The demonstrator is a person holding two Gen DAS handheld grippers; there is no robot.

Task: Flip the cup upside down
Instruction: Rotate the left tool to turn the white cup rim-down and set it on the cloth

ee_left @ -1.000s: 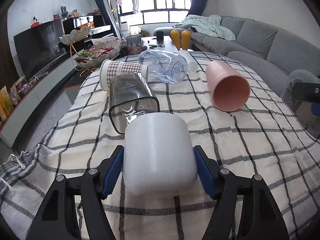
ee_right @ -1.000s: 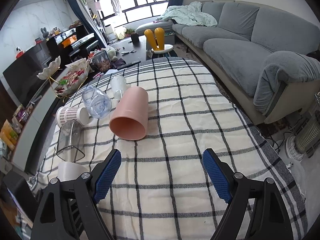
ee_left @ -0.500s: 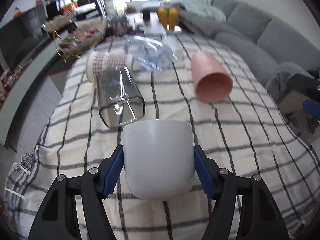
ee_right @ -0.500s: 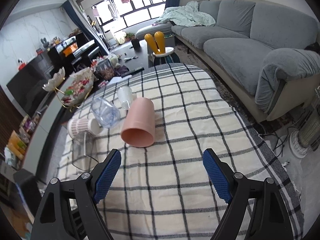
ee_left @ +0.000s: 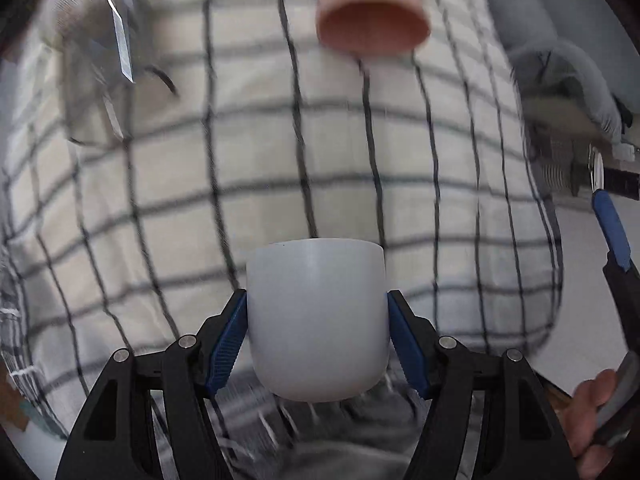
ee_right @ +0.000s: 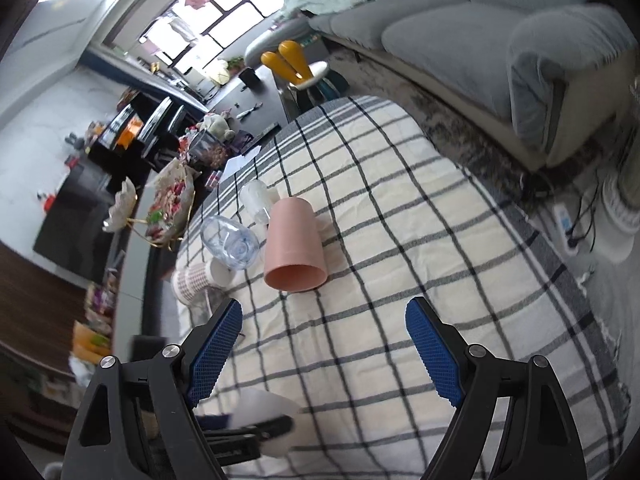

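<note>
The left gripper (ee_left: 317,322) squeezes the white cup (ee_left: 317,314) between its blue pads (ee_left: 226,344), one on each side. The cup is up in the air above the checked cloth (ee_left: 224,208). Below it the cloth has lots of bare room, and its edge drops off to the floor on the right.

The right gripper (ee_right: 324,344) has its jaws wide apart with nothing in them. It hangs over the near part of the cloth, where there is bare room too.

The pink cup (ee_right: 294,246) lies on its side on the cloth, mouth facing the cameras. Beside it lie a clear bottle (ee_right: 230,238), a paper cup (ee_right: 198,280) and a small clear cup (ee_right: 258,200).

A second ago the white cup lay on the cloth. Now it is lifted, and the left camera looks down more.

The left view is blurry, so the clear things at its top left are hard to make out. The pink cup is cut off at the top there. In the right view the white cup is only a blur at the bottom.
</note>
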